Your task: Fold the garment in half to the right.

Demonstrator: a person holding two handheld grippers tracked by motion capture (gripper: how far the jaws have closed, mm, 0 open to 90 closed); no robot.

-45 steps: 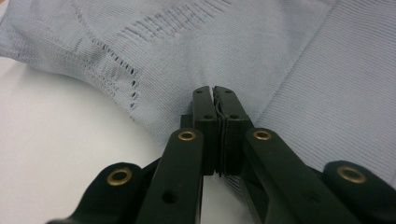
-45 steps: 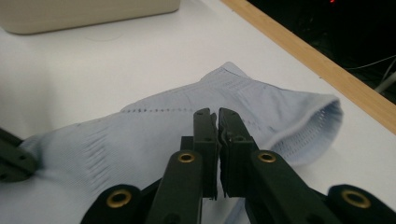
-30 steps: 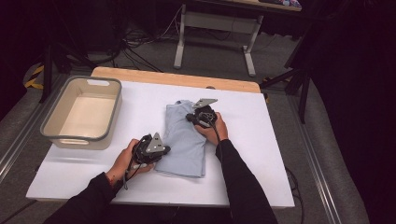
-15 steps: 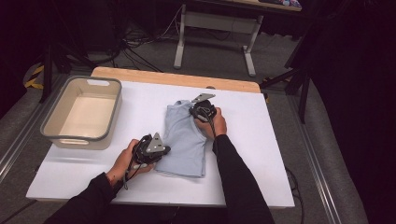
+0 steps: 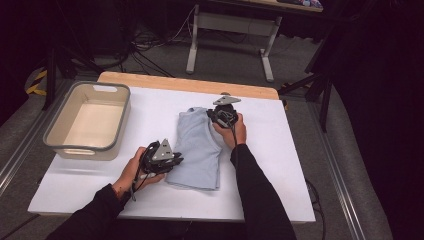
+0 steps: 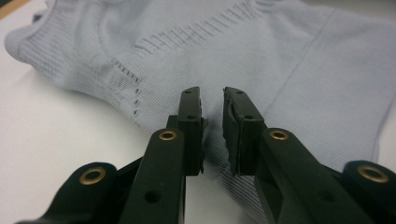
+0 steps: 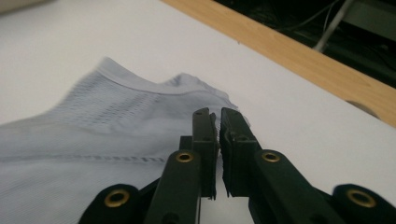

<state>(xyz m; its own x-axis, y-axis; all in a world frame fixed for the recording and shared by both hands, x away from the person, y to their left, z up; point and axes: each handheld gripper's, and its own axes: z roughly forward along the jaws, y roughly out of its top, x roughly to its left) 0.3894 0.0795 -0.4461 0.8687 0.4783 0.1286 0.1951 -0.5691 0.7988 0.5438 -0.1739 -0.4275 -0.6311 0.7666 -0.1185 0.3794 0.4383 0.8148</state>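
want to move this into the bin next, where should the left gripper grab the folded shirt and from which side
Grip the shirt at its folded left edge, near the corner closest to the person. Come in low from the left, where the left gripper already sits with its jaws a little apart and just opening at that edge. The layers stack there, so one pinch probably catches them all, and the bin lies on that same side.

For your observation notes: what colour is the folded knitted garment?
Pale blue garment, best in the left gripper view.
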